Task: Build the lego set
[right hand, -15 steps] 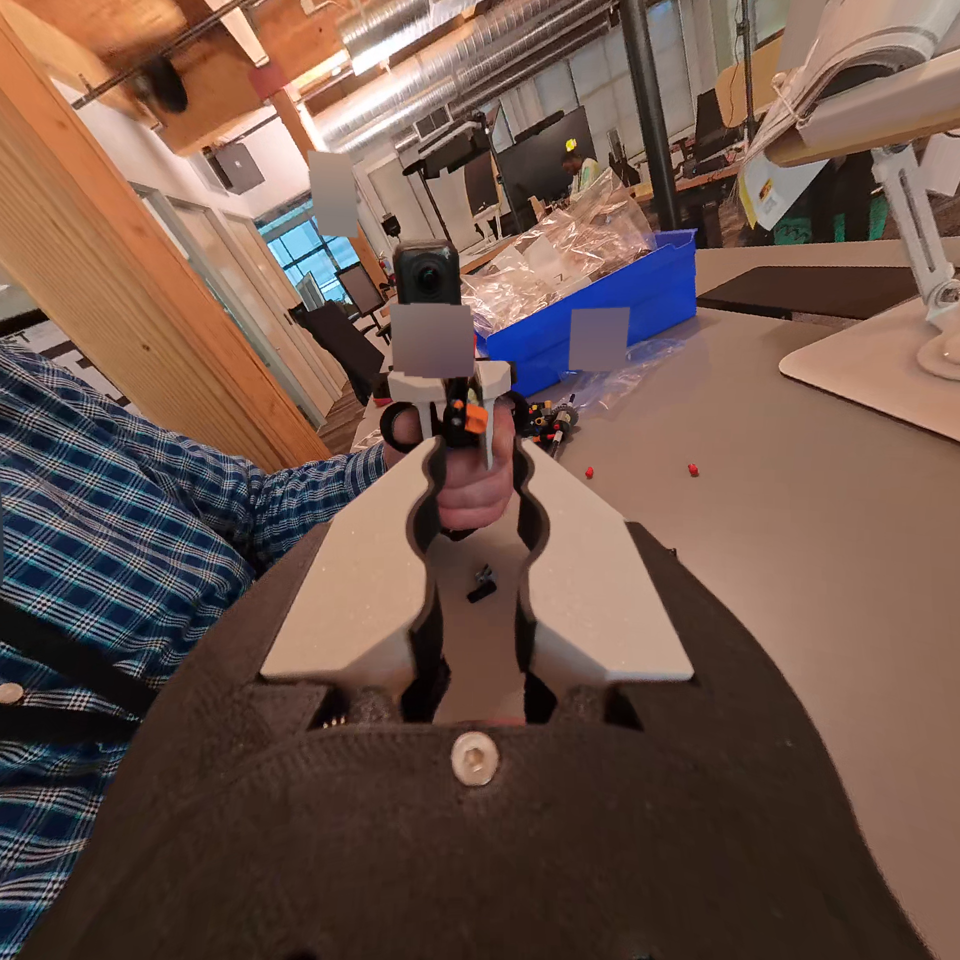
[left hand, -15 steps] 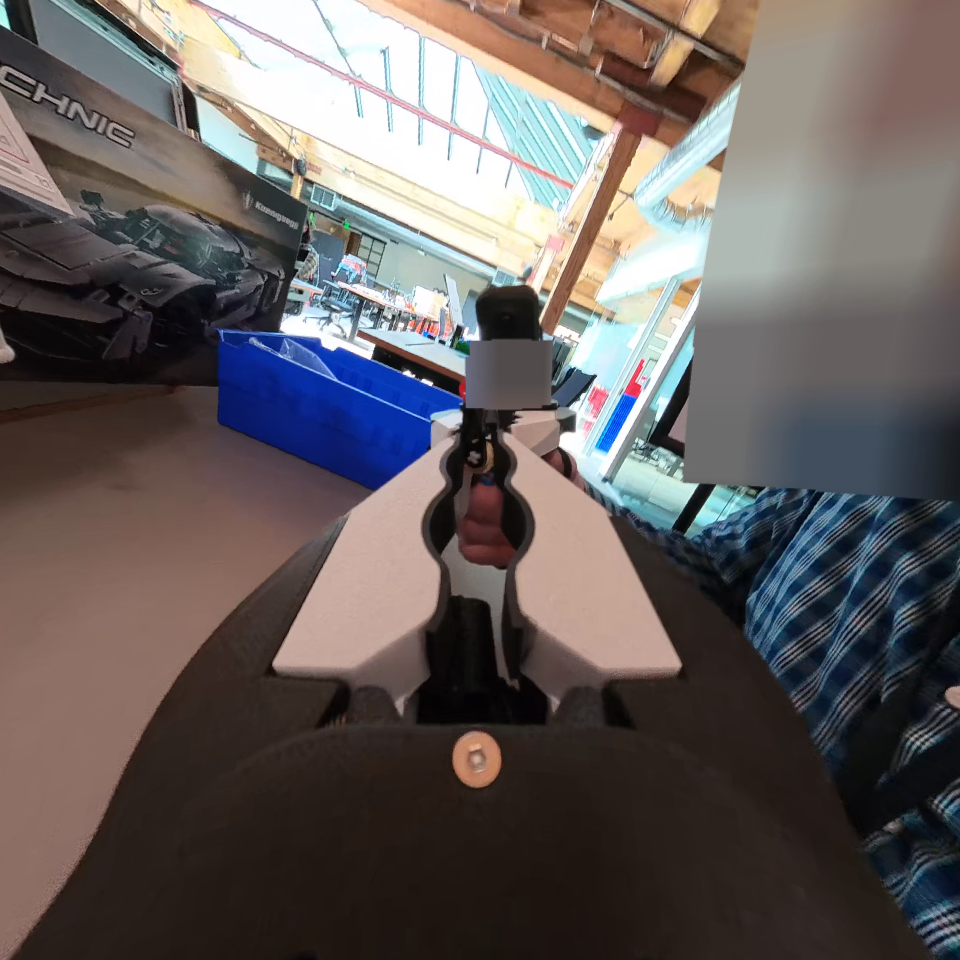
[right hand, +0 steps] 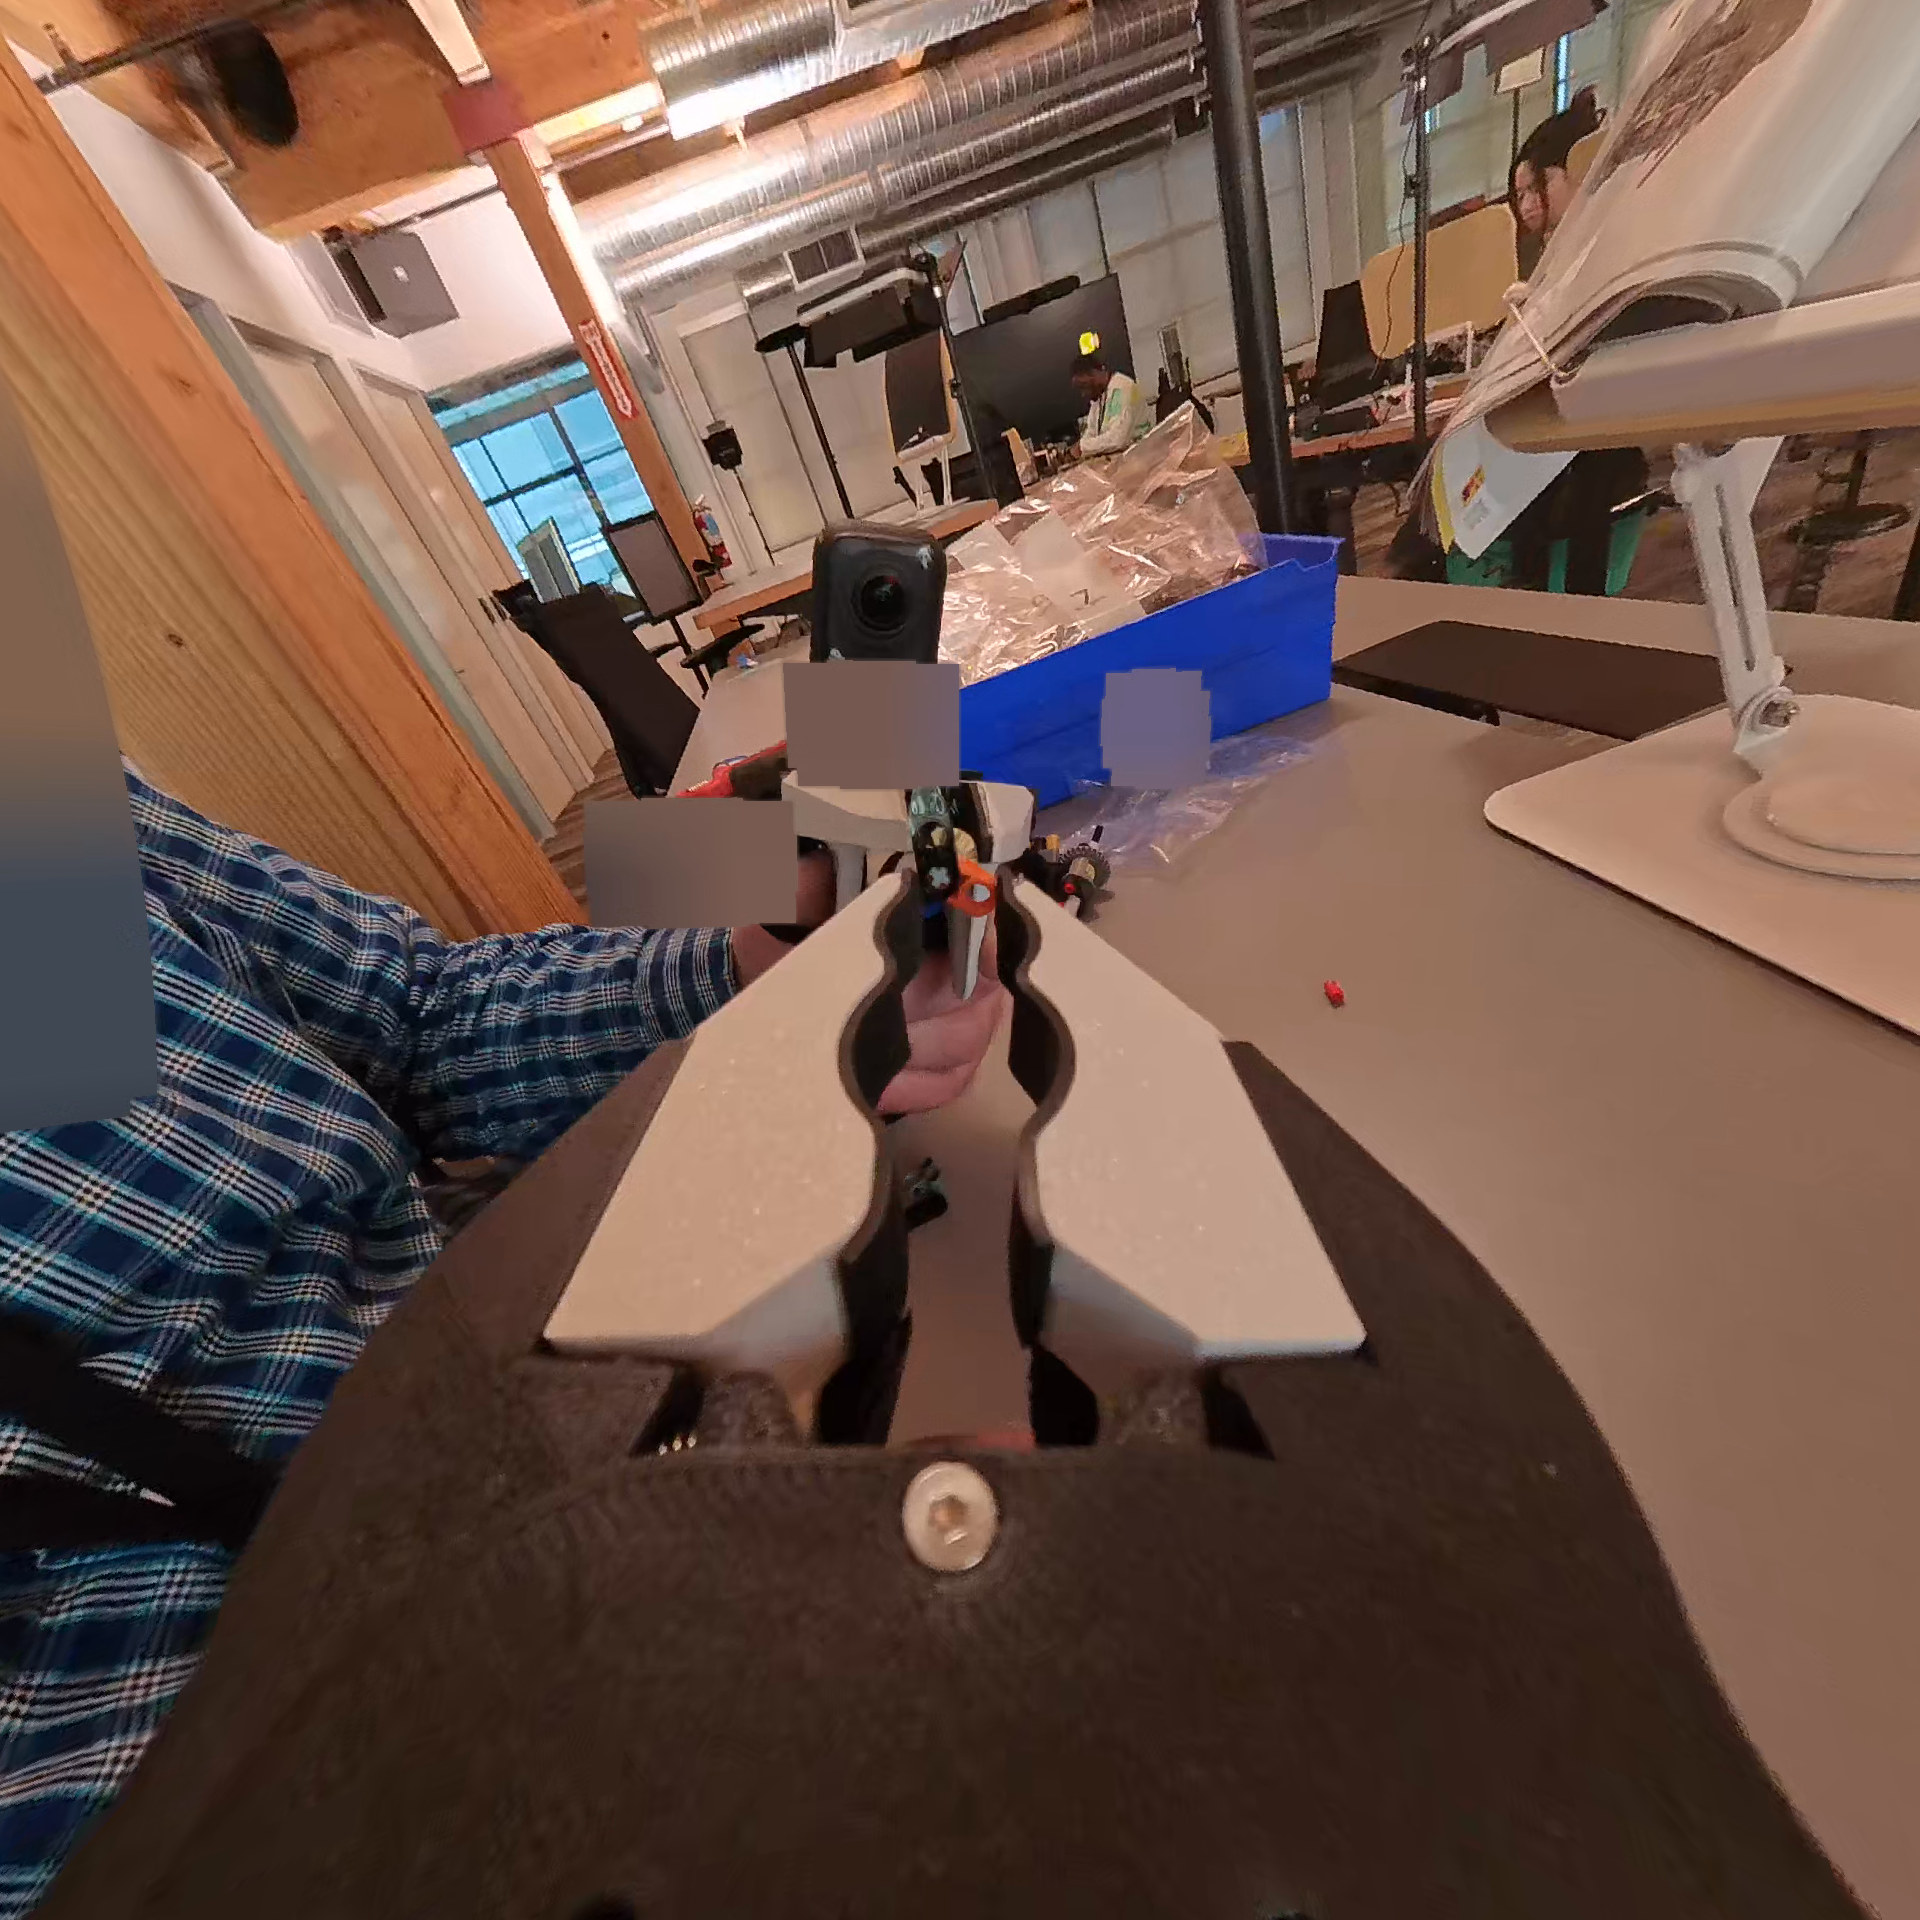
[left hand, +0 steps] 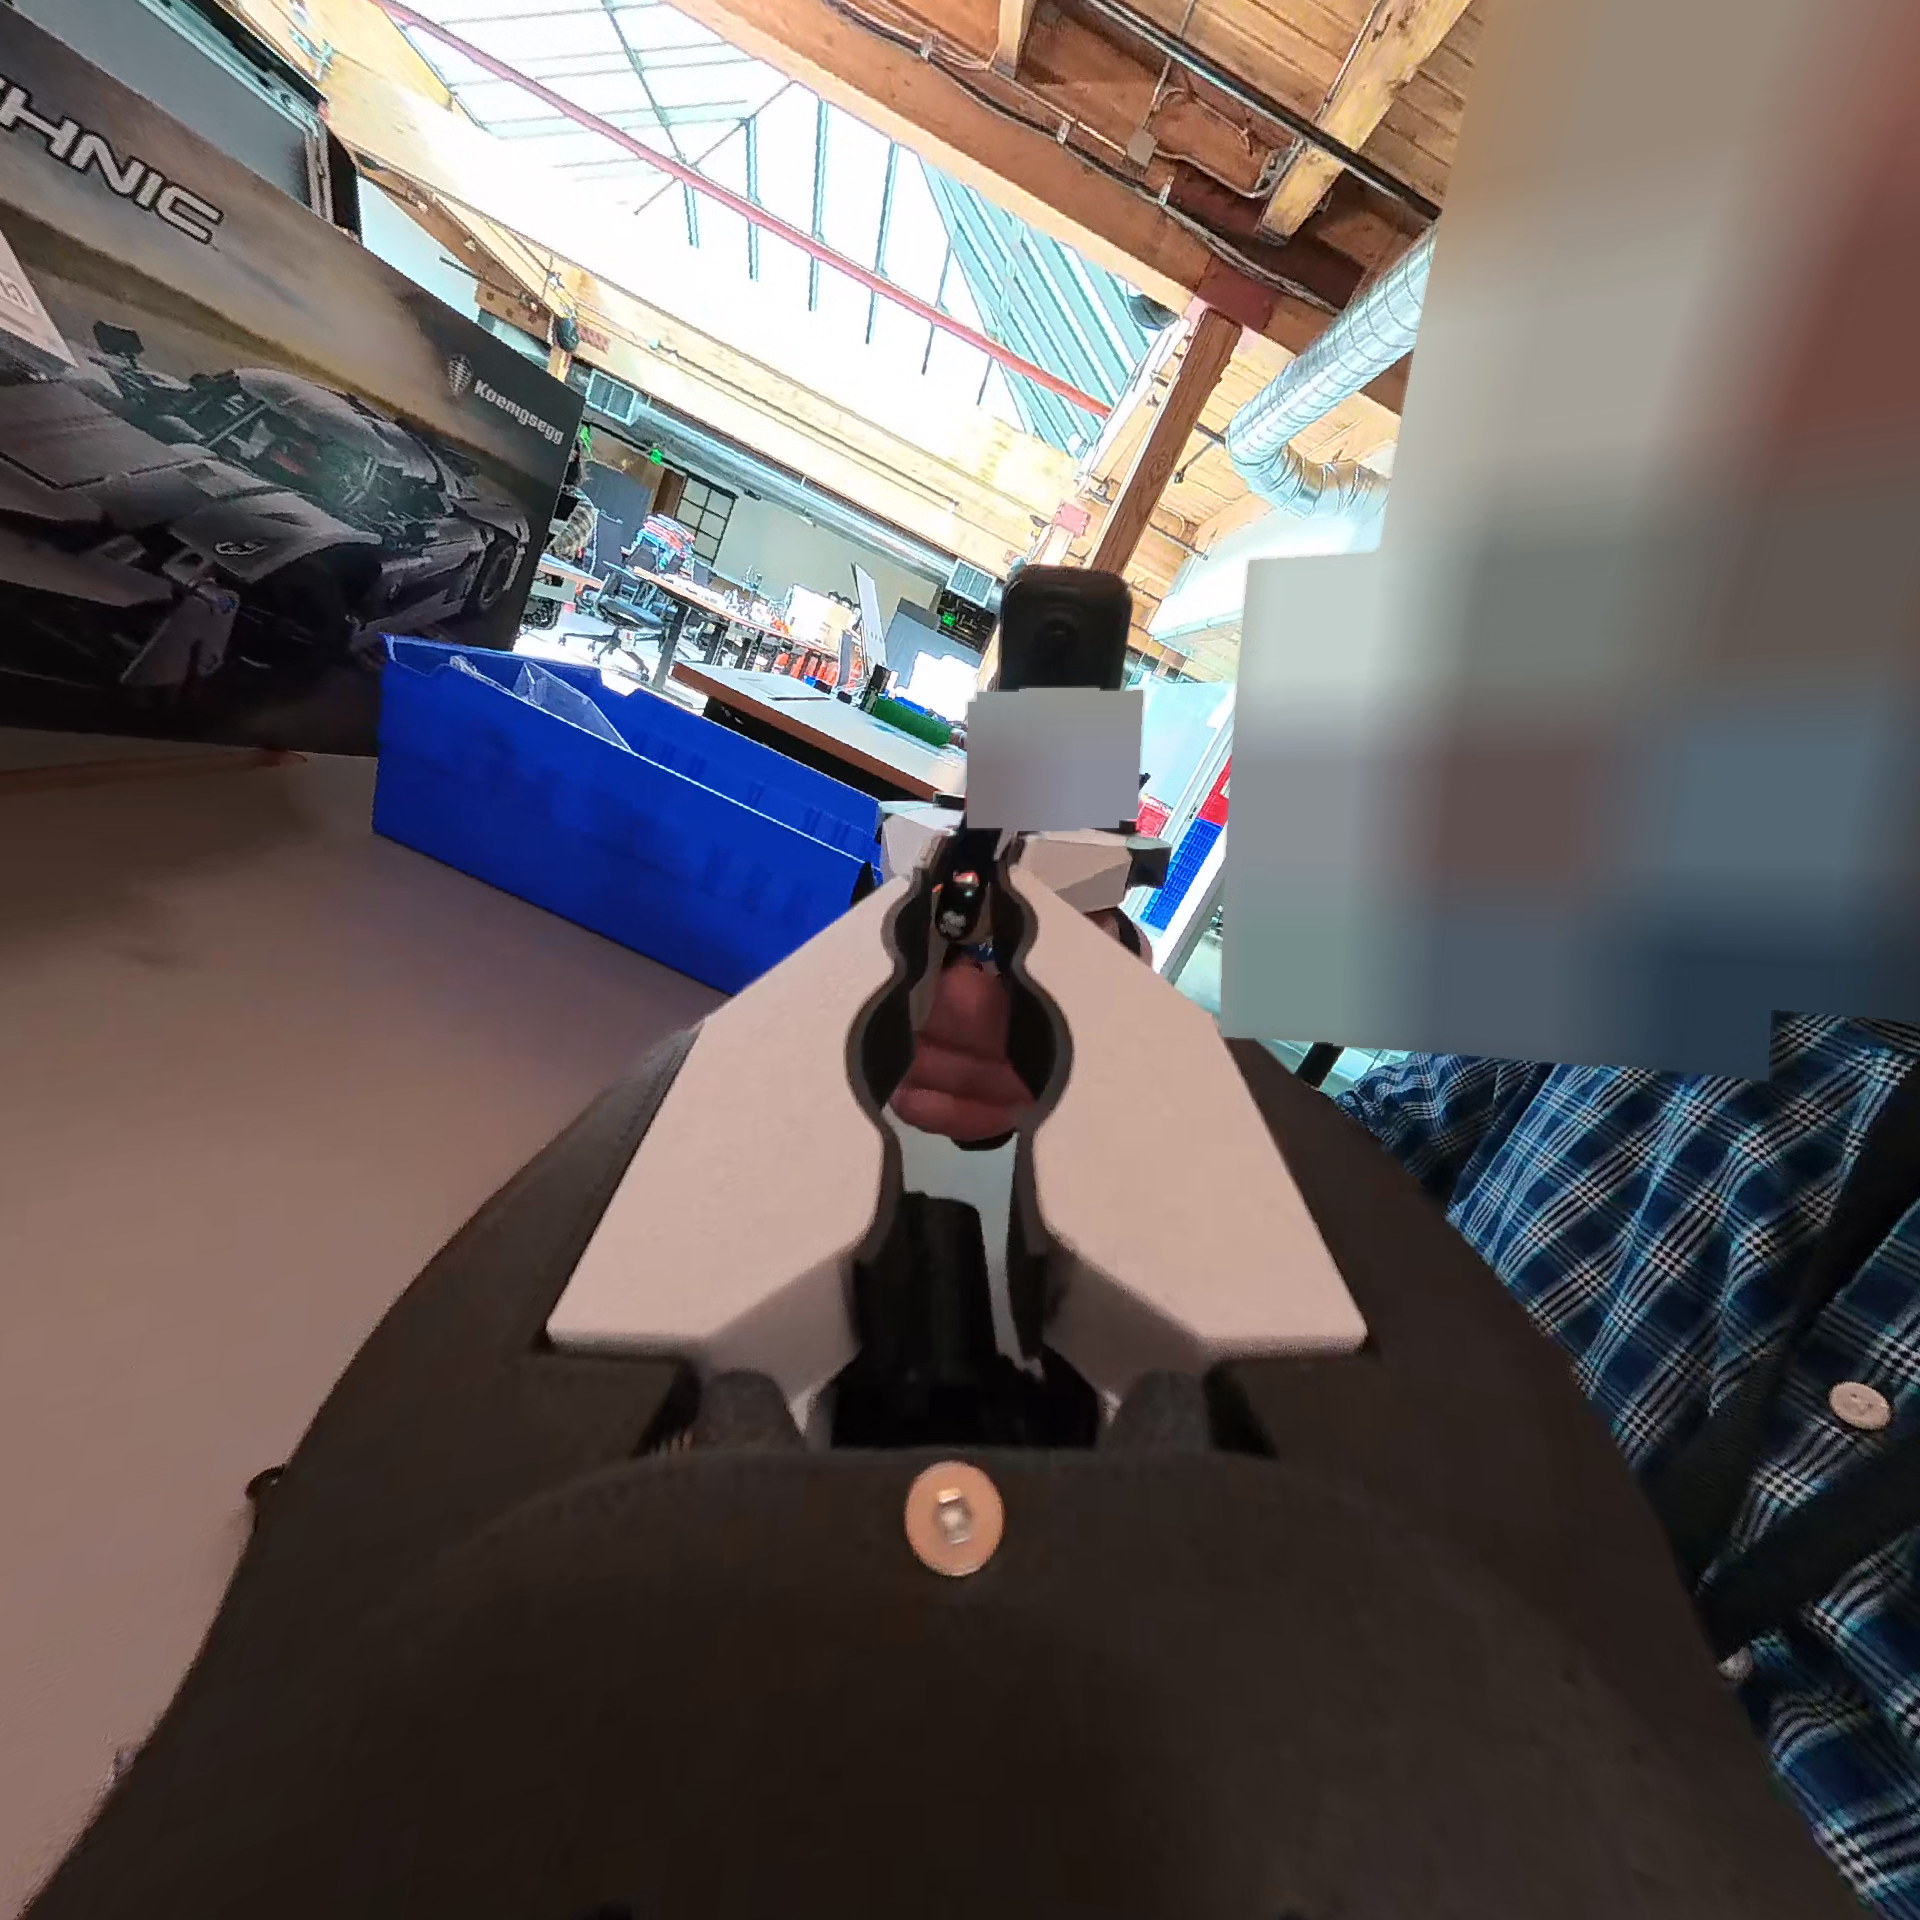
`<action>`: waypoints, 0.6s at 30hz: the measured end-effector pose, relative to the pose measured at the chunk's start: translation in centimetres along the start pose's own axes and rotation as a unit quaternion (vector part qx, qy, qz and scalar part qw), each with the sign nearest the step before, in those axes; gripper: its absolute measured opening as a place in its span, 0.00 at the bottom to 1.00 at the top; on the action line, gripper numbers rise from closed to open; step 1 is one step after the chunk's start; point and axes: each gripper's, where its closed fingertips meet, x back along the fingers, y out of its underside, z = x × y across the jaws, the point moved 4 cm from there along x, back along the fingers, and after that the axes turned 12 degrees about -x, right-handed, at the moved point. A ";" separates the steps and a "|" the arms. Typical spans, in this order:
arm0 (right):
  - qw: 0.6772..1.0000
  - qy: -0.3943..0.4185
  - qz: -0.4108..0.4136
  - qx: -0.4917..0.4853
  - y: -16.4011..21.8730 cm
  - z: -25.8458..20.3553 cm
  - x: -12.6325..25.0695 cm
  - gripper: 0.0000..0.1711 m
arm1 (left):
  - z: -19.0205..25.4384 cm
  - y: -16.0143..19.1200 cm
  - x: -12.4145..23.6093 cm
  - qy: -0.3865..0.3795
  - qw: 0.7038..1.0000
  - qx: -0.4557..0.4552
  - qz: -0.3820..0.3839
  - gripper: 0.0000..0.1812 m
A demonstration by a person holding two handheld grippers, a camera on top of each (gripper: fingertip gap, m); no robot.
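The left hand-held gripper (left hand: 961, 894) and right hand-held gripper (right hand: 951, 883), white wavy-edged fingers facing each other, both clamp one small black-and-orange lego assembly (right hand: 943, 868) above the smooth grey table (right hand: 1455, 1091). Beyond the assembly sits a blue plastic bin (right hand: 1195, 665).

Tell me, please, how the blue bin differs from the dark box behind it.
The blue bin is plain; the dark box is printed with a car picture. The bin is low and open-topped, holding clear plastic bags; the box stands taller. Both sit on the grey table.
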 end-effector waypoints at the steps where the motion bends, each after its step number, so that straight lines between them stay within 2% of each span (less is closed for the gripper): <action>1: 1.000 0.003 -0.002 0.005 0.0 0.0 0.0 0.06 | 0.1 0.0 0.0 0.000 1.000 -0.005 -0.002 0.06; 2: 1.000 0.007 -0.003 0.012 0.0 -0.1 0.0 0.03 | 0.2 -0.1 0.0 0.003 1.000 -0.017 -0.004 0.07; 10: 1.000 0.011 -0.001 0.021 0.1 -0.2 0.0 0.03 | 0.3 -0.3 0.1 -0.005 0.999 -0.044 -0.015 0.06; 18: 0.998 0.020 0.022 0.049 -0.3 -0.5 -0.1 0.04 | 0.2 -0.1 -0.1 0.009 0.999 0.026 0.016 0.06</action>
